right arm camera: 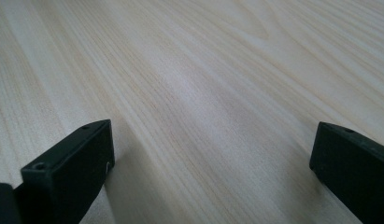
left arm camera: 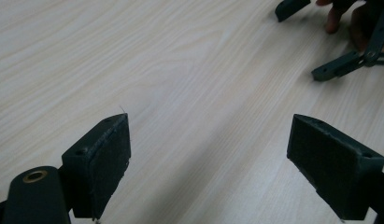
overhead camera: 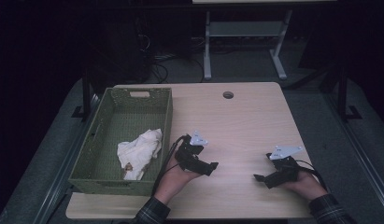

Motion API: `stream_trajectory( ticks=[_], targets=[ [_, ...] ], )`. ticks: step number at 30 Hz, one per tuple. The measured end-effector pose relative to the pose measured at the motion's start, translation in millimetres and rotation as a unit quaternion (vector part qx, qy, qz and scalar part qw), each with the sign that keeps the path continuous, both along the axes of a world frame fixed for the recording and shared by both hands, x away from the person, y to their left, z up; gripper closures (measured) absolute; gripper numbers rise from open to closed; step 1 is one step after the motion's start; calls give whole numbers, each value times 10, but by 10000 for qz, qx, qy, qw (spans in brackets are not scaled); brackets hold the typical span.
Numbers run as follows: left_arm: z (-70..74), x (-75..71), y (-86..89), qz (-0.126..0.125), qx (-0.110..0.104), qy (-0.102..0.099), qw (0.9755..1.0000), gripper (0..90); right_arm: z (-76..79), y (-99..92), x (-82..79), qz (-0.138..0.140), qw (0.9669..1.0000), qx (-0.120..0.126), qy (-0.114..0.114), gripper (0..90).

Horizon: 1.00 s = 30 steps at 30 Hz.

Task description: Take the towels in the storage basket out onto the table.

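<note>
The pale wooden table (overhead camera: pixel 236 116) takes up most of the scene, with a round cable hole (overhead camera: pixel 228 94) near its far edge and bare wood grain across the middle. On its left side sits a long green woven basket (overhead camera: pixel 102 135), running from the far edge almost to the near one, with a handle slot cut in its far wall. Inside the basket, toward the near right corner, lies a crumpled white cloth (overhead camera: pixel 139 150) with a small brownish mark at its near end; it rests on the basket floor and lies close to the right wall.

The person's two forearms, in plaid sleeves, come in at the near edge. The left claw (overhead camera: pixel 209 167) rests low over the table just right of the basket, pointing toward the right hand; in the left gripper view its jaws stand wide apart with nothing but bare wood between them. The right claw (overhead camera: pixel 260 178) sits low over the near right part of the table, pointing left, well apart from the basket; its jaws too are spread wide over bare wood. The two claws face each other across a gap of tabletop. Each carries a grey three-cornered plate on top.
</note>
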<state>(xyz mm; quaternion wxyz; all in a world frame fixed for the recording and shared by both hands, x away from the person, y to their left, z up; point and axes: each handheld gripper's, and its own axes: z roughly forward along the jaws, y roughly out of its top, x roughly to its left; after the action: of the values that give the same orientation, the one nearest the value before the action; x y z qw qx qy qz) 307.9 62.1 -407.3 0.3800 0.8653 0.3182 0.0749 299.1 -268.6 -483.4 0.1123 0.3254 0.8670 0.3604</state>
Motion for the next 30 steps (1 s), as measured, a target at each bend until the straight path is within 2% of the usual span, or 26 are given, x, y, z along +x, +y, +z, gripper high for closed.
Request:
stream_trajectory(
  ticks=[9,13,22,25,30],
  targets=[
    [123,37,10,-104,-223,59,9997,130,0,-1,0,3,10000,-1,-2,0],
    [191,53,15,-239,-289,55,9993,133,0,-1,1,5,10000,-3,-4,0],
    [317,101,64,-388,-226,-8,9990,132,0,-1,0,5,10000,-1,0,0],
    [372,111,89,-370,-311,-27,9988,132,0,-2,-3,2,10000,2,-6,0],
    [442,157,129,-338,-327,-53,9989,129,0,-2,-4,2,10000,1,-7,0]
  ],
)
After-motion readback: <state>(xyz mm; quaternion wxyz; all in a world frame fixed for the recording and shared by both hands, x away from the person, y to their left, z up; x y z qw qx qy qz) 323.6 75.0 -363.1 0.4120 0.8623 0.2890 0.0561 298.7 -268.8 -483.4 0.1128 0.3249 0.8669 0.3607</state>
